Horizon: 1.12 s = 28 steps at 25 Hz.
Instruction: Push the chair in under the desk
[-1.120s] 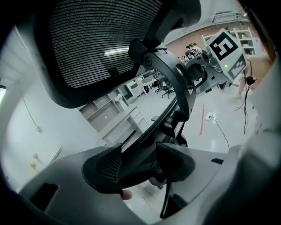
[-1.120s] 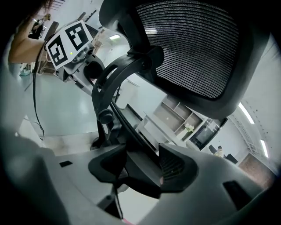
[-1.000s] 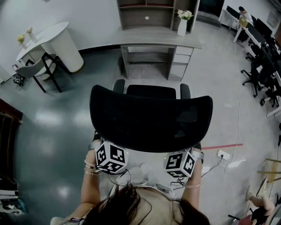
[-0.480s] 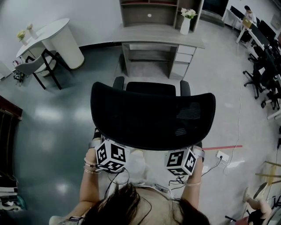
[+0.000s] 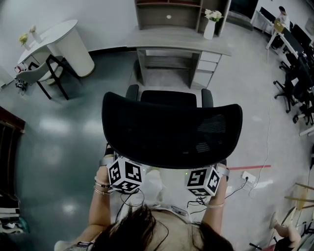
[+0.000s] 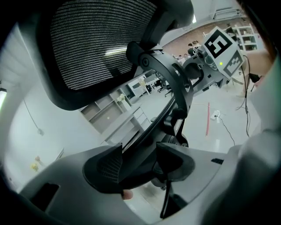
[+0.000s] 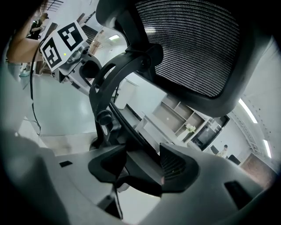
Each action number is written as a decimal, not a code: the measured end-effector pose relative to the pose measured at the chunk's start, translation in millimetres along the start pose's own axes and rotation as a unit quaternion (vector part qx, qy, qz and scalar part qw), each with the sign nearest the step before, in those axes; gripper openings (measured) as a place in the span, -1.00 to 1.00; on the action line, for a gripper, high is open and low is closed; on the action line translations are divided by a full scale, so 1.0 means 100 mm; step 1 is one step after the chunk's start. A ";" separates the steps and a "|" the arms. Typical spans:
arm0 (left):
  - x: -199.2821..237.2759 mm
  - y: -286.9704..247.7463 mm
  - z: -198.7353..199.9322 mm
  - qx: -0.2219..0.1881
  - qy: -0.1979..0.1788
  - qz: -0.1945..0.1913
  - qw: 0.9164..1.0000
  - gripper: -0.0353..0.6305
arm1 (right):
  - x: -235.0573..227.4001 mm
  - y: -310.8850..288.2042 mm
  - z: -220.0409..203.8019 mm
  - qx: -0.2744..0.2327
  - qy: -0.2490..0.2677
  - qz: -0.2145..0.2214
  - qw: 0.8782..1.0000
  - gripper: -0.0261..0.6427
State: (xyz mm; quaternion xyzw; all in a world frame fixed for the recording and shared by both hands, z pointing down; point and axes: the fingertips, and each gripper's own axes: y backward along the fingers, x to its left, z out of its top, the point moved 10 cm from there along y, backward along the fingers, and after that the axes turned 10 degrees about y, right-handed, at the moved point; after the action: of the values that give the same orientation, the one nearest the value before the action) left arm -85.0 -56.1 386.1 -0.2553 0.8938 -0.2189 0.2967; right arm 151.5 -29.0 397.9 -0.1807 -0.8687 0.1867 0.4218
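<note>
Grey floor (image 5: pixel 59 147) below me: chair (image 5: pixel 171 130) at centre, desk (image 5: pixel 181 41) top centre, white table (image 5: pixel 64 44) upper left, red tape (image 5: pixel 248 167) right.

This is an open-plan office. A mesh-backed office chair (image 5: pixel 171 130) stands on a polished grey floor (image 5: pixel 64 137), facing a grey table (image 5: pixel 167 38) with a drawer stack (image 5: pixel 205 66), a shelf unit (image 5: pixel 169 12) behind it and a vase of white flowers (image 5: pixel 210 27) on top. Along the right edge runs a row of black swivel chairs (image 5: pixel 294 73) at workstations, with a person (image 5: pixel 282 11) seated at the far end. At the left stands a rounded white table (image 5: pixel 59 41) with a grey side chair (image 5: pixel 41 73). A floor socket (image 5: pixel 249 175) lies beside a red tape line (image 5: pixel 250 167).
</note>
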 end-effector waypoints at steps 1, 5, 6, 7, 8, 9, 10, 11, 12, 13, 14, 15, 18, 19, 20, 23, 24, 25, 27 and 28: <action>0.01 -0.02 0.01 0.000 -0.002 -0.001 1.000 -0.19 | -0.02 -0.02 0.00 0.001 0.000 0.001 1.000 -0.22; 0.07 -0.09 0.02 -0.002 -0.002 0.000 1.000 -0.19 | -0.06 -0.10 0.03 0.004 0.000 0.001 1.000 -0.22; 0.08 -0.11 0.03 -0.003 -0.002 0.002 1.000 -0.19 | -0.07 -0.12 0.03 0.005 0.000 0.000 1.000 -0.22; 0.09 -0.13 0.03 -0.003 -0.002 0.003 1.000 -0.19 | -0.08 -0.14 0.04 0.005 -0.001 0.000 1.000 -0.22; 0.11 -0.14 0.04 -0.004 -0.002 0.003 1.000 -0.19 | -0.08 -0.16 0.04 0.005 -0.001 -0.001 1.000 -0.22; 0.13 -0.16 0.04 -0.004 -0.002 0.003 1.000 -0.19 | -0.09 -0.18 0.05 0.005 -0.002 -0.002 1.000 -0.22; 0.14 -0.18 0.04 -0.005 -0.002 0.003 1.000 -0.19 | -0.10 -0.20 0.06 0.005 -0.002 -0.003 1.000 -0.22; 0.16 -0.20 0.05 -0.005 -0.003 0.004 1.000 -0.19 | -0.10 -0.22 0.07 0.006 -0.002 -0.003 1.000 -0.22; 0.18 -0.22 0.05 -0.005 -0.004 0.004 1.000 -0.19 | -0.11 -0.24 0.07 0.007 -0.003 -0.003 1.000 -0.22; 0.20 -0.24 0.05 -0.005 -0.005 0.005 1.000 -0.19 | -0.12 -0.26 0.08 0.007 -0.003 -0.003 1.000 -0.22; 0.21 -0.26 0.05 -0.005 -0.005 0.005 1.000 -0.19 | -0.13 -0.28 0.09 0.008 -0.003 -0.004 1.000 -0.22; 0.23 -0.28 0.06 -0.005 -0.005 0.005 1.000 -0.19 | -0.13 -0.30 0.10 0.008 -0.003 -0.004 1.000 -0.22; 0.29 -0.34 0.08 -0.005 -0.005 0.004 1.000 -0.19 | -0.18 -0.37 0.12 0.010 -0.004 -0.003 1.000 -0.22; 0.31 -0.36 0.09 -0.005 -0.005 0.004 1.000 -0.19 | -0.19 -0.40 0.13 0.011 -0.005 -0.003 1.000 -0.22; 0.32 -0.38 0.09 -0.006 -0.006 0.003 1.000 -0.19 | -0.20 -0.42 0.14 0.012 -0.005 -0.003 1.000 -0.22; 0.38 -0.43 0.10 -0.011 -0.006 0.001 1.000 -0.19 | -0.24 -0.49 0.16 0.015 -0.006 -0.004 1.000 -0.22; 0.40 -0.45 0.10 -0.012 -0.006 0.000 1.000 -0.19 | -0.25 -0.51 0.17 0.016 -0.006 -0.004 1.000 -0.22; 0.42 -0.47 0.11 -0.013 -0.006 -0.001 1.000 -0.19 | -0.26 -0.54 0.18 0.017 -0.006 -0.003 1.000 -0.22; 0.46 -0.51 0.11 -0.014 -0.006 -0.002 1.000 -0.19 | -0.28 -0.59 0.19 0.018 -0.007 -0.003 1.000 -0.22; 0.48 -0.53 0.11 -0.015 -0.007 -0.003 1.000 -0.19 | -0.29 -0.62 0.20 0.020 -0.008 -0.002 1.000 -0.22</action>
State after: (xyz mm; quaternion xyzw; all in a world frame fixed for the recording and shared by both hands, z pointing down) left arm -93.8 -127.7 386.6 -0.2640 0.8939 -0.2048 0.2988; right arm 142.4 -99.5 396.5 -0.1686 -0.8688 0.2042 0.4185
